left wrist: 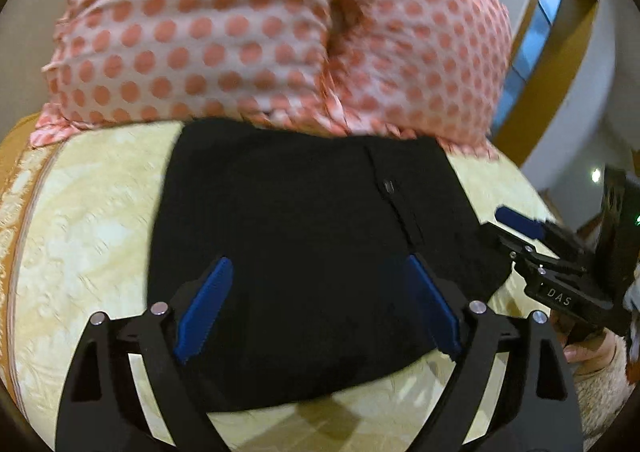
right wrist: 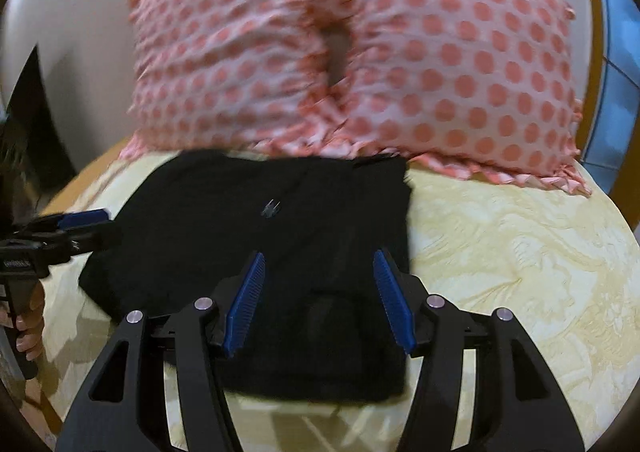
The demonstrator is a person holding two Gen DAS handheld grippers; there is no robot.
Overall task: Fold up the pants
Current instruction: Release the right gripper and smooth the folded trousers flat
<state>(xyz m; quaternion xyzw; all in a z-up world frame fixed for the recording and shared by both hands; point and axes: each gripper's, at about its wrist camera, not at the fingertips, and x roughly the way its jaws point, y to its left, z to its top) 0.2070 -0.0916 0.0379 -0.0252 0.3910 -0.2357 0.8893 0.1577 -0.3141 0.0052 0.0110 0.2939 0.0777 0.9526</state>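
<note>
Hand-held grippers point(left wrist: 316, 304) point(right wrist: 318, 300) spread-jawed above black pants point(left wrist: 304, 236)

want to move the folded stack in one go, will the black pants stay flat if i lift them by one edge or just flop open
The black pants are likely floppy: soft cloth with rounded, sagging edges on the yellow bedspread. Lifted by one edge, the layers would probably droop and unfold. They look light and unlikely to slide off. Both the left gripper and right gripper are open above them.
</note>
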